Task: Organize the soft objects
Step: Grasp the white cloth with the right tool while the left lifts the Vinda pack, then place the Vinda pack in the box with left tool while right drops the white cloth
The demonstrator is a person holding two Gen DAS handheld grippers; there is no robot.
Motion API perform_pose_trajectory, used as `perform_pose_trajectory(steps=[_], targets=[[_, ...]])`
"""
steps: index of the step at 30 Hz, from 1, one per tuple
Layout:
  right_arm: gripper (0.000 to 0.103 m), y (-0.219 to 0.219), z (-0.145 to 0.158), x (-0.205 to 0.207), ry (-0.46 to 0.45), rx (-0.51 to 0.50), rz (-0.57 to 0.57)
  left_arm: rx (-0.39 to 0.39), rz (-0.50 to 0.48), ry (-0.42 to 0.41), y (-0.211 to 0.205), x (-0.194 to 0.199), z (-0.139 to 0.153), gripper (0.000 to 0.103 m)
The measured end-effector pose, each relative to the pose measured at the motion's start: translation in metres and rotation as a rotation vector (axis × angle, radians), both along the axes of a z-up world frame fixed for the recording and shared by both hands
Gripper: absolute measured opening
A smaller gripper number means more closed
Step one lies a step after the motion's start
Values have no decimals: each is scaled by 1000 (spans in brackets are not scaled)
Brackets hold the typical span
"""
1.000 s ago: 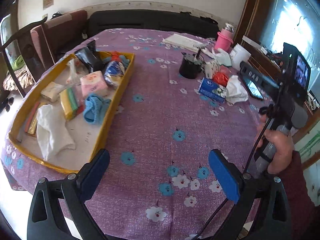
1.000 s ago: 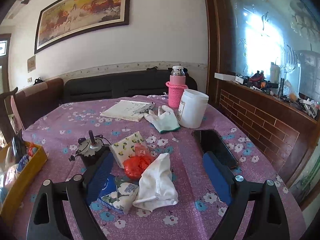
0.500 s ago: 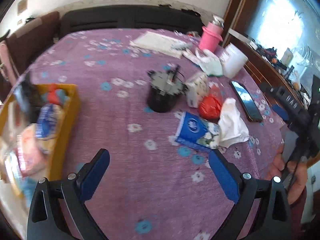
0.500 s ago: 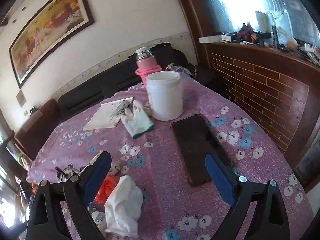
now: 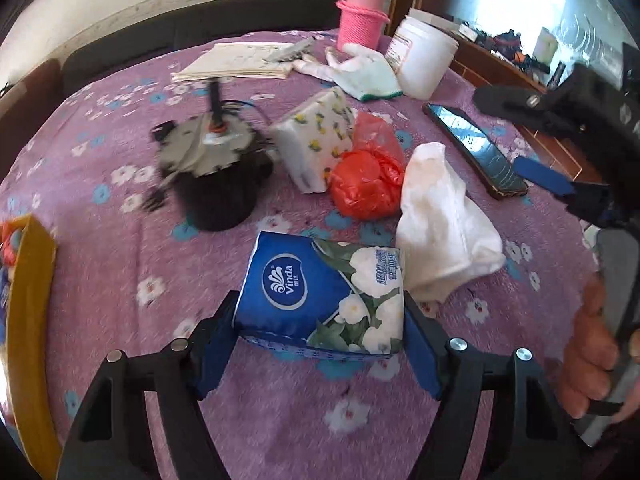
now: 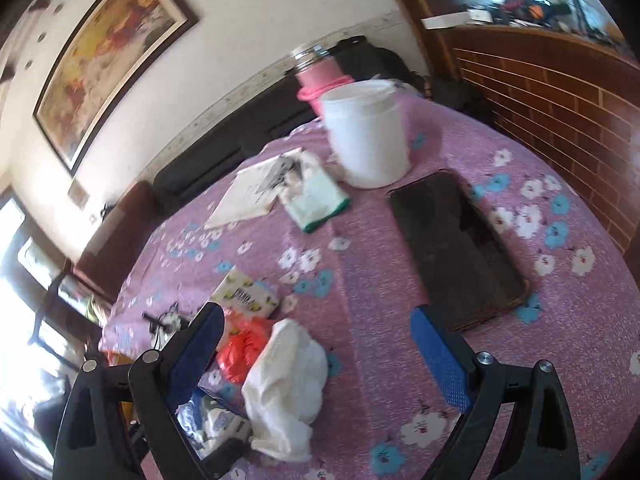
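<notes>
A blue Vinda tissue pack (image 5: 320, 292) lies on the purple tablecloth between the fingers of my left gripper (image 5: 320, 344); the blue pads stand at its two sides, jaws still wide, contact unclear. Behind it lie a white cloth (image 5: 444, 228), a red plastic bag (image 5: 368, 180), a floral tissue pack (image 5: 316, 140) and a white glove (image 5: 360, 70). My right gripper (image 6: 320, 356) is open and empty above the table, with the white cloth (image 6: 288, 384) between its fingers below. The right gripper also shows at the right edge of the left wrist view (image 5: 560, 184).
A black pot with a gadget on top (image 5: 216, 168), a phone (image 5: 476, 148), a white jar (image 5: 424, 56), a pink bottle (image 5: 362, 20) and papers (image 5: 240, 62) stand on the table. The yellow tray's edge (image 5: 30, 320) is at the left.
My left gripper swung right from the yellow tray and closed in on the blue tissue pack, which now sits between its fingers. My right gripper tilted and moved toward the phone.
</notes>
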State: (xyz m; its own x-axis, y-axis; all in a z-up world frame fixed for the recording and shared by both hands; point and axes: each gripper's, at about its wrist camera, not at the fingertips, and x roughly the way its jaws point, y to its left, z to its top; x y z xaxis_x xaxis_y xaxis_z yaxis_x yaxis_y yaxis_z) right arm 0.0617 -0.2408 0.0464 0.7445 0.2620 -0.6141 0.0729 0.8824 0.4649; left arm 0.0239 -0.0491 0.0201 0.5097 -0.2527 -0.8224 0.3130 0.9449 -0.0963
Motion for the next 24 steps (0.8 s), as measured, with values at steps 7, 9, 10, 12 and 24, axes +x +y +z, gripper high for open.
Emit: perform_pose_trajectory(steps=[7,9,10,12,24], targets=[[83,65,-15,6,79,-298,122,-72,90,-9,47,-51,23,74],[78,73,-21,6,101,-344,134,-82,107,-14,58,-66,27,74],[77,76,-23,7,106,-352,146,-81,116,-18,61,-70,28,74],[66,79,-29,8,119,-386,148,-76,143,-36,74,-86,35,74],[24,19,-42,0,133,-173,-64,-142,372,-174,181,-176,72,75]])
